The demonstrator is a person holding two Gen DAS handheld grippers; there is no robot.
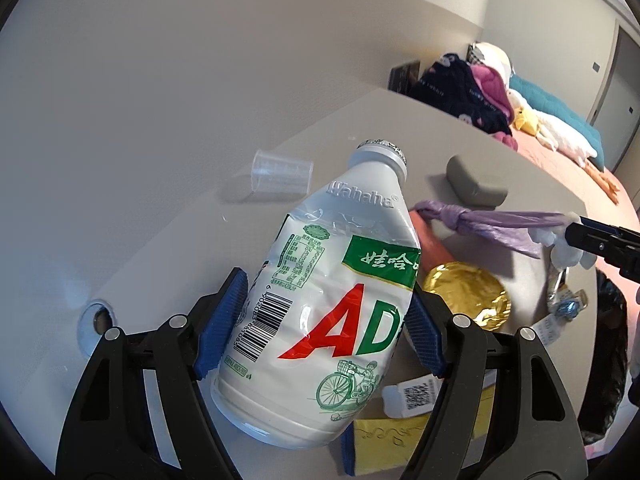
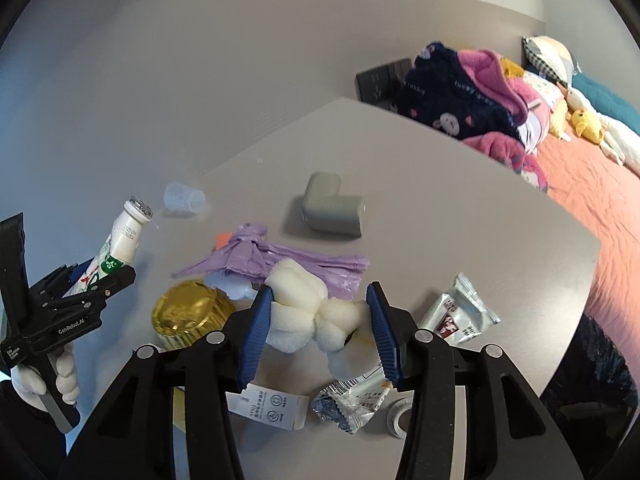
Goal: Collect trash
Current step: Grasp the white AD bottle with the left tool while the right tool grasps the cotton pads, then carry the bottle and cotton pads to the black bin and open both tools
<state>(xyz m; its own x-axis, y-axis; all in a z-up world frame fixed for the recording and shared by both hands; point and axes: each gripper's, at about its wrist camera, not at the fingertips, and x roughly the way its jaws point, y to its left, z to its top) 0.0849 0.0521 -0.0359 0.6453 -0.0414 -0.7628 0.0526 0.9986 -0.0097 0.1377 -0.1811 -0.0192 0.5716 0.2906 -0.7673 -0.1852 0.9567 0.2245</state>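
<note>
The bottle (image 1: 320,300) sits clamped between your left gripper's (image 1: 326,330) blue pads, lifted over the table (image 1: 160,248). Your right gripper (image 2: 316,322) pinches the white foam (image 2: 308,316) above the wrappers (image 2: 352,398).

— What is seen between the blue ribbed pads (image 1: 226,320)?
— A white bottle (image 1: 320,320), lettered red and green, with a green bicycle drawing.
— And beyond the other jaws?
— White foam (image 2: 308,320) is framed; lilac bag (image 2: 280,260) and gold foil cup (image 2: 188,312) are shown behind.
</note>
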